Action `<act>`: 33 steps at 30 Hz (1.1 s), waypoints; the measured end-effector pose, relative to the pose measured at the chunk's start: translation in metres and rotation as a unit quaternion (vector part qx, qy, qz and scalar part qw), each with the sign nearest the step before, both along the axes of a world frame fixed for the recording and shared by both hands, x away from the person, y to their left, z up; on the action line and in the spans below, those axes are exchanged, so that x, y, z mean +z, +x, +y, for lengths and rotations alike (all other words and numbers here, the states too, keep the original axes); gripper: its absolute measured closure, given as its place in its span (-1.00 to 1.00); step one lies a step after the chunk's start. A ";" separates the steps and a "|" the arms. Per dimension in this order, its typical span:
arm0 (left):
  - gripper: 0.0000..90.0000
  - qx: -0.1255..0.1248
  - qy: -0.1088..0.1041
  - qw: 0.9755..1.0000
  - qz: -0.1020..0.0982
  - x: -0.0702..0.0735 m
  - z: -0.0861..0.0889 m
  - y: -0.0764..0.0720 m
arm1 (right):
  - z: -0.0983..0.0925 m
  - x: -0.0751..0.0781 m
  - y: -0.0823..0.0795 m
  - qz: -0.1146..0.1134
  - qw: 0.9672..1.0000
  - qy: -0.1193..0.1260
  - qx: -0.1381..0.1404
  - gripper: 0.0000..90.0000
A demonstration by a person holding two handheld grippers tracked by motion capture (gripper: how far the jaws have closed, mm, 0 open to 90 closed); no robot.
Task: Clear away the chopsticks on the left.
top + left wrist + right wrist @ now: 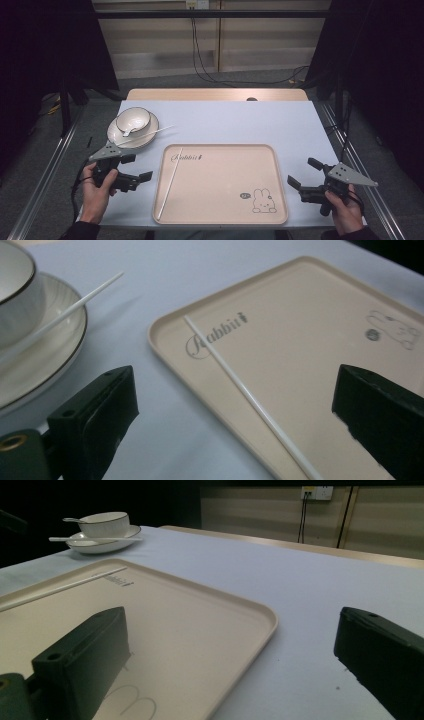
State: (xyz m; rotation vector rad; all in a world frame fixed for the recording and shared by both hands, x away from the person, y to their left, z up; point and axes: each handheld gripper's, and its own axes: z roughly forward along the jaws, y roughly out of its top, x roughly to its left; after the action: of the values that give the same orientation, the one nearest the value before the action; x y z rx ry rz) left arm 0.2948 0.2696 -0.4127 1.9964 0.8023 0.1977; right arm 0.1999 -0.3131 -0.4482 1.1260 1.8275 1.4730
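White cloth (225,120) covers the table; a tray (225,210) sits centre, one chopstick (170,185) on its left side. Left gripper (137,170) and right gripper (300,176) flank the tray, jaws wide, empty; the chopstick lies just right of the left jaws.

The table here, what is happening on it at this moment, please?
A person holds the left gripper and the right gripper, both open and holding nothing, at either side of a beige tray. One white chopstick lies in the tray along its left side. The other chopstick rests across a plate beyond the tray's left corner, which carries a bowl with a spoon in it.
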 end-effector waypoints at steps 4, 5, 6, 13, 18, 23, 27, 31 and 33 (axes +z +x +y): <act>-0.93 0.033 0.012 0.999 -0.032 -0.002 0.015 0.009 | -0.002 -0.001 0.000 0.000 1.000 -0.002 -0.007 -0.98; -0.92 0.033 0.012 0.999 -0.032 -0.002 0.015 0.009 | -0.002 -0.001 0.000 0.000 1.000 -0.002 -0.007 -0.98; -0.92 0.034 0.018 0.999 -0.033 -0.002 0.018 0.012 | -0.001 -0.001 0.000 0.000 1.000 -0.002 -0.007 -0.98; -0.91 0.041 0.000 0.998 -0.040 -0.003 0.042 0.034 | -0.001 -0.002 -0.001 -0.006 1.000 -0.004 -0.004 -0.98; -0.91 0.054 0.017 0.997 -0.047 -0.003 0.057 0.056 | -0.001 -0.002 -0.001 -0.011 1.000 -0.010 -0.007 -0.98; -0.86 0.046 0.043 0.998 -0.029 -0.010 0.061 0.075 | -0.001 -0.002 -0.001 -0.009 1.000 -0.008 -0.009 -0.98; -0.85 0.047 0.050 0.998 -0.002 -0.015 0.067 0.089 | -0.001 -0.003 -0.002 -0.008 1.000 -0.010 -0.004 -0.98; -0.74 0.055 0.090 0.994 -0.008 -0.020 0.072 0.101 | -0.001 -0.003 -0.003 -0.010 1.000 -0.014 0.002 -0.98; -0.71 0.048 0.096 0.994 -0.005 -0.022 0.073 0.103 | -0.001 -0.003 -0.003 -0.011 1.000 -0.015 0.001 -0.98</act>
State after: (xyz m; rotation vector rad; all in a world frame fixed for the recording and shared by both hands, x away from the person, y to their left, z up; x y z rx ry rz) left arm 0.3982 0.3421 -0.4348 2.1360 0.9023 0.3520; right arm 0.1974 -0.3141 -0.4510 1.0891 1.8311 1.4483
